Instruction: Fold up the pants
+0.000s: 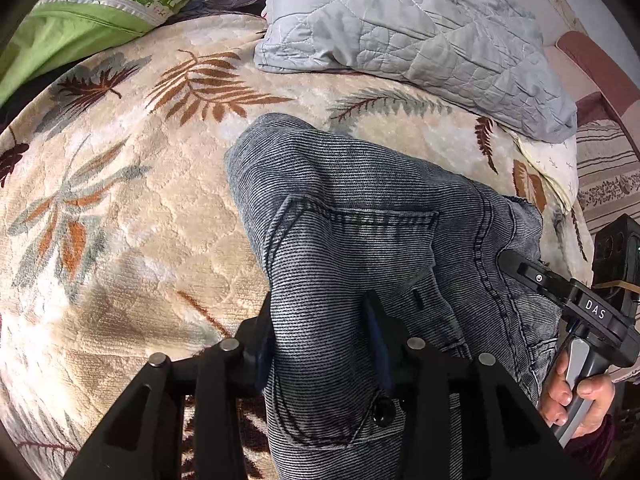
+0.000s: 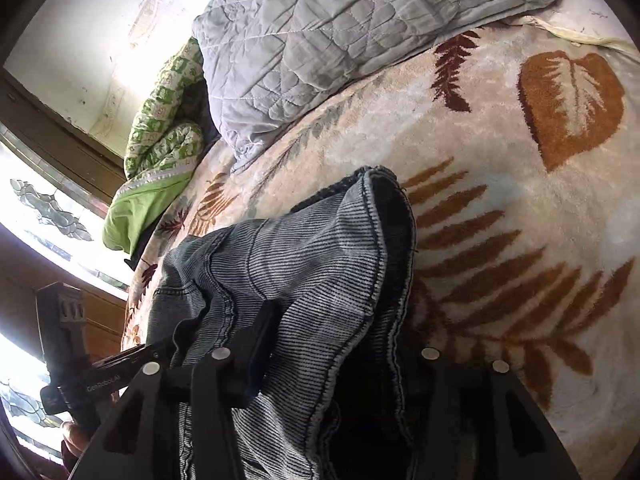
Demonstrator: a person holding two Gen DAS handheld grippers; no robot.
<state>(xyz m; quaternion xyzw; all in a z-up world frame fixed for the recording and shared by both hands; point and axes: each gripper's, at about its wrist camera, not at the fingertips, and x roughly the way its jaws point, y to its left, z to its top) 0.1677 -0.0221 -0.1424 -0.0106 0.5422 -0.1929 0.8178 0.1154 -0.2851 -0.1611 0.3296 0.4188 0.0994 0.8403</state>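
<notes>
Grey-blue striped denim pants (image 1: 360, 232) lie bunched on a cream blanket with a leaf pattern (image 1: 120, 220). My left gripper (image 1: 322, 344) is shut on the waist end of the pants, with cloth packed between its fingers. A back pocket shows just ahead of it. My right gripper (image 2: 340, 364) is shut on a hem end of the pants (image 2: 320, 248), and the fabric drapes over its fingers. The right gripper also shows at the right edge of the left wrist view (image 1: 516, 268), pinching the pants' edge. The left gripper shows at the lower left of the right wrist view (image 2: 132, 356).
A grey quilted pillow (image 1: 420, 32) lies at the far side of the bed. A green patterned quilt (image 1: 100, 4) is bundled at the far left. A window (image 2: 48, 208) and a white wall are left of the bed. The blanket stretches wide to the left of the pants.
</notes>
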